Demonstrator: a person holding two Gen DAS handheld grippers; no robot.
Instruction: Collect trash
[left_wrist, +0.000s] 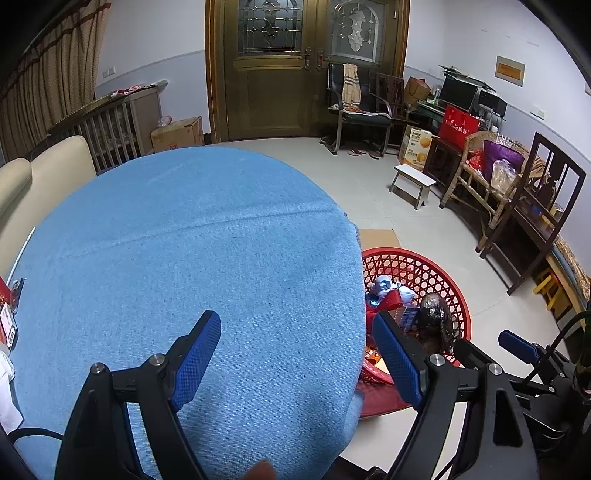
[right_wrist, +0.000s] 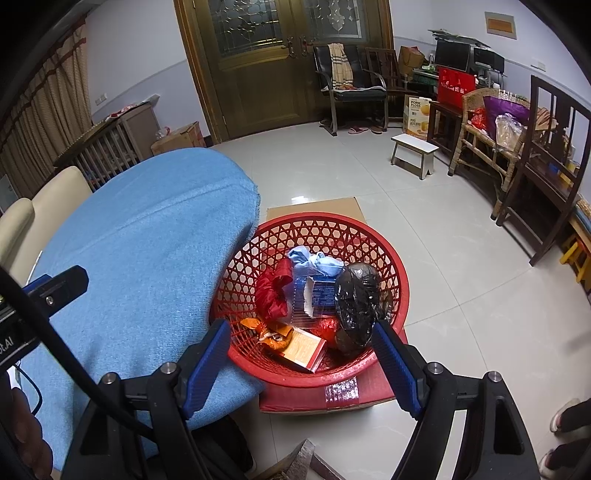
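Pale tiled floor spreads toward a brown double door at twelve o'clock, with chairs and boxes along the wall at two o'clock. Both grippers tilt downward. One left gripper hangs over the blue cloth-covered worktop, its blue pads spread wide with nothing between them. One right gripper hangs above the round red plastic lattice basket, likewise wide and empty. That basket stands on a flat cardboard box on the floor, just beside the worktop's edge at three o'clock. Inside lie one black crumpled bag, one red bag, one orange wrapper, one orange carton, one blue-white packet and one pale blue cloth.
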